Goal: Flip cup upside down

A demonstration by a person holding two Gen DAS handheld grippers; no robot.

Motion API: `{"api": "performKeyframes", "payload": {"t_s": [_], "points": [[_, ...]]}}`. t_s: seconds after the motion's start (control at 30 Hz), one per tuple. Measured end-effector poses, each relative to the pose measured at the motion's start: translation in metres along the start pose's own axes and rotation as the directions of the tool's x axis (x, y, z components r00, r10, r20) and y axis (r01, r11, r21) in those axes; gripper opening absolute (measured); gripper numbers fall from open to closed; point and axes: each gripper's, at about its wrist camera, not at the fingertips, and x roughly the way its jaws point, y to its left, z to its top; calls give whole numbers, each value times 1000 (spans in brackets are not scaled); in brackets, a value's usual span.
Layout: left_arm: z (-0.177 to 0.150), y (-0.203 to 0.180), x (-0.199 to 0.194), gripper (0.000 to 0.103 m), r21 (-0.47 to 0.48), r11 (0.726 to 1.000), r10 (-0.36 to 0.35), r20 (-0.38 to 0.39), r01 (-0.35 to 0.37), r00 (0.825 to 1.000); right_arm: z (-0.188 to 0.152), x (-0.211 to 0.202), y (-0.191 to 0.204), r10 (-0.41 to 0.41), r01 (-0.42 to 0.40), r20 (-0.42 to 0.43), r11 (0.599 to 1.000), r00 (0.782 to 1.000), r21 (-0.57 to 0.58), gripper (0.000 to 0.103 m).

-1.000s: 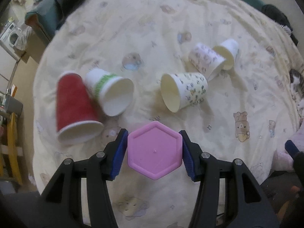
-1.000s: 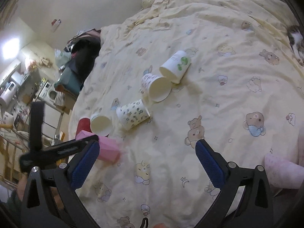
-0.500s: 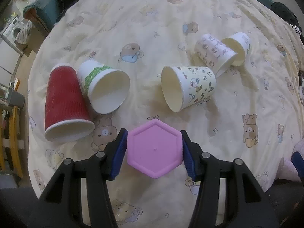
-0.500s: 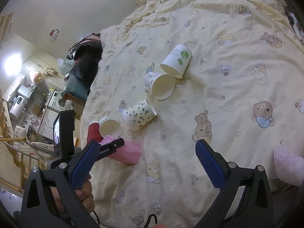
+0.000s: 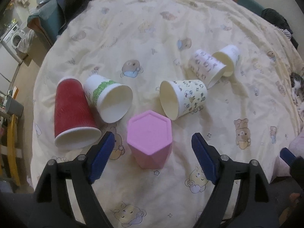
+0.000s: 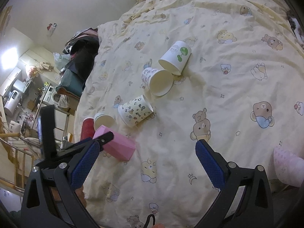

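Observation:
A pink hexagonal cup (image 5: 150, 136) stands upside down on the bedspread, its flat base facing up. It also shows in the right wrist view (image 6: 118, 145). My left gripper (image 5: 153, 156) is open, its blue pads apart on either side of the cup and not touching it. My right gripper (image 6: 147, 165) is open and empty over the bedspread, to the right of the pink cup. The left gripper's finger (image 6: 103, 137) reaches over the pink cup in that view.
Several paper cups lie on their sides on the yellow bear-print bedspread (image 5: 152, 38): a red one (image 5: 73, 114), a green-banded white one (image 5: 109, 98), an animal-print one (image 5: 182, 98) and two more (image 5: 212, 66) behind. A pink object (image 6: 288, 169) lies at the right edge.
My left gripper has let go of the pink cup and its jaws have opened wide. The cup now stands on the bed by itself. The right gripper stayed open.

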Motion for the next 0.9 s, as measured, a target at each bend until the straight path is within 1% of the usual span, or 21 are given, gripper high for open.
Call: {"api": "performKeyframes", "payload": {"t_s": [0.1,0.17,0.27,0.37,0.47,0.5,0.53,0.57,0.6,0.7,0.77,0.8,0.9], "points": [[-1,4,-12,81,-3,1000,-9,26,9,1000,0,0,2,-2,2,1,1000,1000,-8,103],[-2,11,-25,81,-10,1000,-22,56,23,998,1,1,4,-5,5,4,1000,1000,-16,103],[-10,24,-56,81,-7,1000,-11,150,12,989,-1,1,11,-12,12,6,999,1000,-51,103],[-27,42,-82,81,-4,1000,19,224,-18,974,-9,-5,27,-29,34,35,990,999,-134,103],[-46,61,-101,81,-16,999,33,274,-29,961,-21,-15,49,-52,70,83,968,995,-239,103],[-56,67,-107,82,-20,999,45,293,-41,955,-26,-18,57,-57,82,97,958,994,-274,103],[-62,71,-110,85,-24,999,48,297,-43,954,-31,-22,66,-59,91,112,948,992,-306,103],[-68,75,-111,93,-30,999,47,294,-40,955,-36,-23,71,-60,97,121,940,991,-327,103],[-75,80,-113,99,-41,999,39,286,-28,957,-43,-25,80,-68,113,136,926,988,-361,103],[-91,88,-119,100,-60,998,38,294,-21,955,-60,-28,98,-95,169,188,887,978,-431,103],[-102,92,-124,102,-75,997,50,316,-28,947,-68,-29,105,-85,169,202,879,976,-446,103],[-109,96,-127,103,-80,997,47,338,-21,940,-73,-29,108,-82,168,206,879,975,-446,103],[-121,98,-128,103,-70,997,48,378,-23,925,-85,-25,114,-88,185,228,873,970,-451,103]]}}
